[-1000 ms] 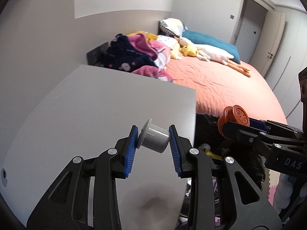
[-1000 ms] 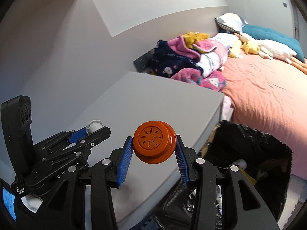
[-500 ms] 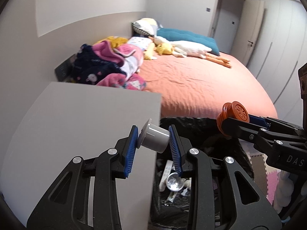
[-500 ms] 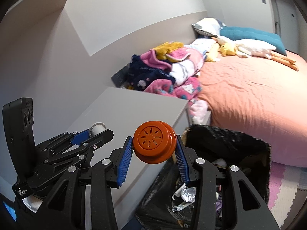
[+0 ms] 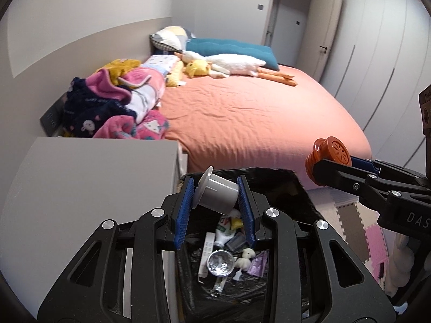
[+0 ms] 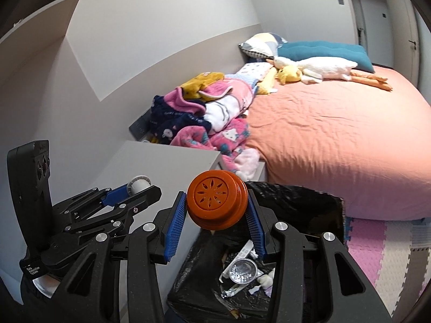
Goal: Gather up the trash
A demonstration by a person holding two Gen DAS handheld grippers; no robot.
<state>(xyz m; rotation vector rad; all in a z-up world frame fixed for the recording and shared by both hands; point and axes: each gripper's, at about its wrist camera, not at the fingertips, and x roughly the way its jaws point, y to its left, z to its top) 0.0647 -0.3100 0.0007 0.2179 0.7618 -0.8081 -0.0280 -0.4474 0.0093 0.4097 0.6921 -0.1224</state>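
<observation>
My left gripper (image 5: 216, 197) is shut on a small grey plastic cup (image 5: 216, 195) and holds it over the near left part of a bin lined with a black bag (image 5: 291, 185). My right gripper (image 6: 217, 207) is shut on a round orange container (image 6: 217, 202) with a flower-slotted lid and holds it above the bin's left rim (image 6: 301, 191). Each gripper shows in the other's view: the right gripper (image 5: 331, 156) at the right, the left gripper (image 6: 138, 187) at the left. The bin holds several pieces of trash, among them a crushed clear cup (image 5: 220, 263).
A grey cabinet top (image 5: 89, 188) stands left of the bin. A bed with an orange sheet (image 5: 253, 113) lies behind it, with a clothes pile (image 5: 118, 105) and plush toys (image 5: 231, 64). Foam floor mats (image 6: 377, 245) lie at the right.
Both grippers have moved right, off the grey cabinet top, and now hang over the open bin. Each still holds its item.
</observation>
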